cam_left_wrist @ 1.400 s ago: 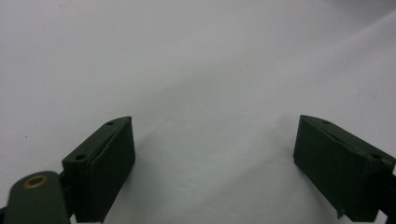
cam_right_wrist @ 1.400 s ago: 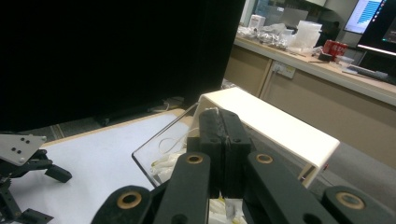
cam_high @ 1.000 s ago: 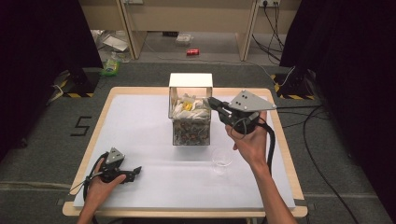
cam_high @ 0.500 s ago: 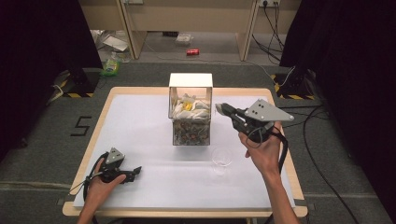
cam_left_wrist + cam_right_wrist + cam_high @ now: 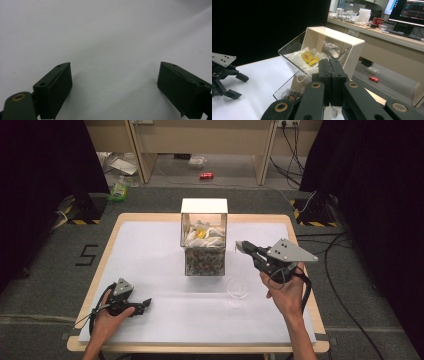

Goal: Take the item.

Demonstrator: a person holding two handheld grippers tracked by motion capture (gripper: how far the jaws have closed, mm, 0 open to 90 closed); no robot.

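The right gripper (image 5: pixel 239 245) hangs above the tabletop (image 5: pixel 150 255) just right of the clear box (image 5: pixel 204 237), jaws pressed together on a thin string (image 5: pixel 300 78) beside the tea bags (image 5: pixel 309 58) in the box's upper bin. A glass (image 5: pixel 237 289) stands near the hand. The left gripper (image 5: pixel 145 303) rests on the tabletop's near left, jaws wide apart.

Robotics lab, recording station

A paper-covered table (image 5: pixel 150 250) stands between black curtains (image 5: pixel 40 180), with hazard-taped feet (image 5: pixel 310 215) and cables (image 5: pixel 295 140) on grey carpet; benches (image 5: pixel 392 42) behind carry monitors (image 5: pixel 409 11), cans (image 5: pixel 378 20) and clutter.
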